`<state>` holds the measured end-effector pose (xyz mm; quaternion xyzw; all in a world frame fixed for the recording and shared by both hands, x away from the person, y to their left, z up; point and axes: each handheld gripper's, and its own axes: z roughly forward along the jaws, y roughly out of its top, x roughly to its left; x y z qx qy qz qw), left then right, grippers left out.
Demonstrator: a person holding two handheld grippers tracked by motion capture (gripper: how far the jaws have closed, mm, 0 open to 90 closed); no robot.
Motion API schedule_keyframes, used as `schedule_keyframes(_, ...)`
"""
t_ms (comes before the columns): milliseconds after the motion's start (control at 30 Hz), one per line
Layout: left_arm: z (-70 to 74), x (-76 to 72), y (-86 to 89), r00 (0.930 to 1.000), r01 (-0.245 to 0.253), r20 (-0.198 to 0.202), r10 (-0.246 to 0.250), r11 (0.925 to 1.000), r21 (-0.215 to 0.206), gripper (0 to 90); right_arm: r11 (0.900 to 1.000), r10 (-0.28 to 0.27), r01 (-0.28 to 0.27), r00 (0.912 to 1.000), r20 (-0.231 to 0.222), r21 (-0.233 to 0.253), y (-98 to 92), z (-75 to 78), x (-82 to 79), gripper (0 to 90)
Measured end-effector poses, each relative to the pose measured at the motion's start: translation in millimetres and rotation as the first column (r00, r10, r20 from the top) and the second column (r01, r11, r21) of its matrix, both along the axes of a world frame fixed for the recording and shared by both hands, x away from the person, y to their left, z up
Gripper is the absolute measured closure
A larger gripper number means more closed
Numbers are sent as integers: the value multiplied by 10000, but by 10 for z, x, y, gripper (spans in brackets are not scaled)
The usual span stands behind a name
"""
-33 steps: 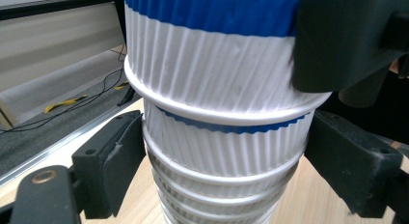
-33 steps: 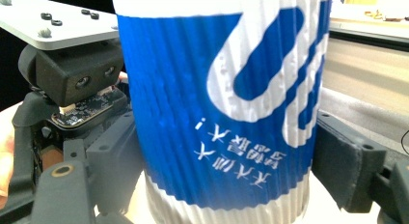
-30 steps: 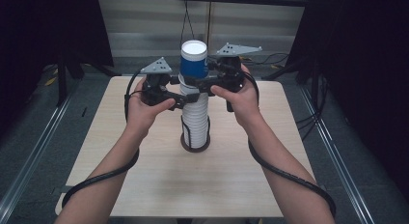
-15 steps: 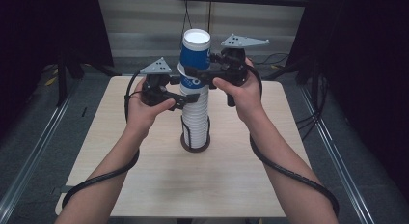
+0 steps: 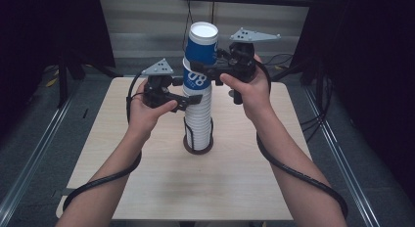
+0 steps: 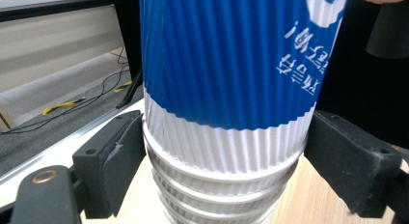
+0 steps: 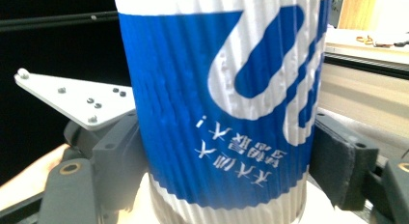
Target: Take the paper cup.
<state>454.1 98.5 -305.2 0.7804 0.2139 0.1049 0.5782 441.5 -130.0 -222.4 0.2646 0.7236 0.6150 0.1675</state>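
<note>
A tall stack of ribbed paper cups (image 5: pixel 198 117), mouths down, stands in a dark ring holder (image 5: pixel 198 147) mid-table. My left gripper (image 5: pixel 193 99) is shut on the stack just under a blue cup (image 6: pixel 231 55), its pads (image 6: pixel 115 156) pressing the white rims (image 6: pixel 217 180). My right gripper (image 5: pixel 203 66) is shut on the top blue-and-white cup (image 5: pixel 201 41), which sits raised and partly drawn off the cup beneath. In the right gripper view that top cup (image 7: pixel 222 103) is clamped between the jaws of my right gripper (image 7: pixel 226 175).
The light wooden table (image 5: pixel 147 188) has bare room all around the holder. Metal rails (image 5: pixel 29 158) run along the floor on both sides, and dark curtains and loose cables lie behind. The left gripper's grey plate (image 7: pixel 72 96) is close behind the top cup.
My right gripper has risen with the top cup, drawing it up off the stack. The left gripper has held the stack in place.
</note>
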Motion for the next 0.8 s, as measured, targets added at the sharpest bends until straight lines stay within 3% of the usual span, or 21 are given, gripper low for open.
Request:
schedule_keyframes(333,-4,-2,8,10000,-21,-95,20,10000,-57,148,9997,-31,28,9999,158,223,-62,122,-26,222)
schedule_keyframes(467,-6,1,11,9999,-10,-110,9,10000,-74,148,9987,-144,135,9998,168,490,-206,145,-46,221)
schedule_keyframes(800,0,-3,7,9999,-15,-127,15,10000,-18,148,9975,-434,430,9990,54,563,-450,103,-96,220)
